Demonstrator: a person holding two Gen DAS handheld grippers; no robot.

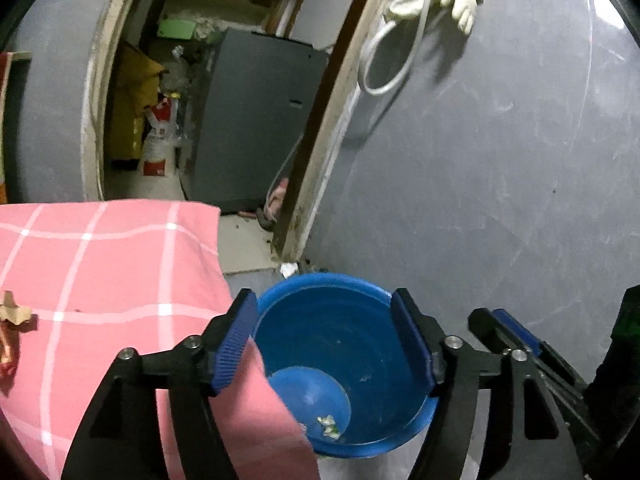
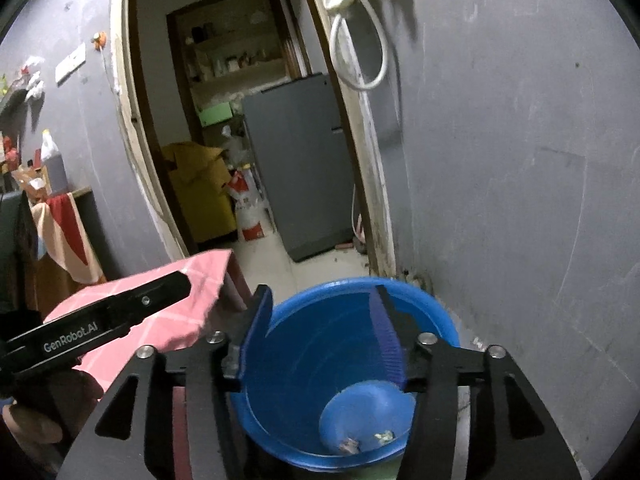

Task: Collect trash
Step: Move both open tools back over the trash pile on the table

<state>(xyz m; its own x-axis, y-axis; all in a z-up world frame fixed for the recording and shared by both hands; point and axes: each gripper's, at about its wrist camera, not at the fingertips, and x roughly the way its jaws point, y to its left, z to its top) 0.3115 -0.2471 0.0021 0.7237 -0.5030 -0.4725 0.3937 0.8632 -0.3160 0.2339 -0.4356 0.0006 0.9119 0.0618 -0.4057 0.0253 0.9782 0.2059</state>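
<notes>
Both hand-held grippers, left [image 1: 324,344] and right [image 2: 320,340], gaping empty above blue bucket [image 1: 384,424]; trash scraps [image 1: 329,426] at bottom.

white lettering "genrobot.ai" stood on the black side of the left gripper [image 2: 100,320], seen at the left edge of the right wrist view. the red and white sack [image 2: 248,208] by the fridge bore print too small to read.
</notes>
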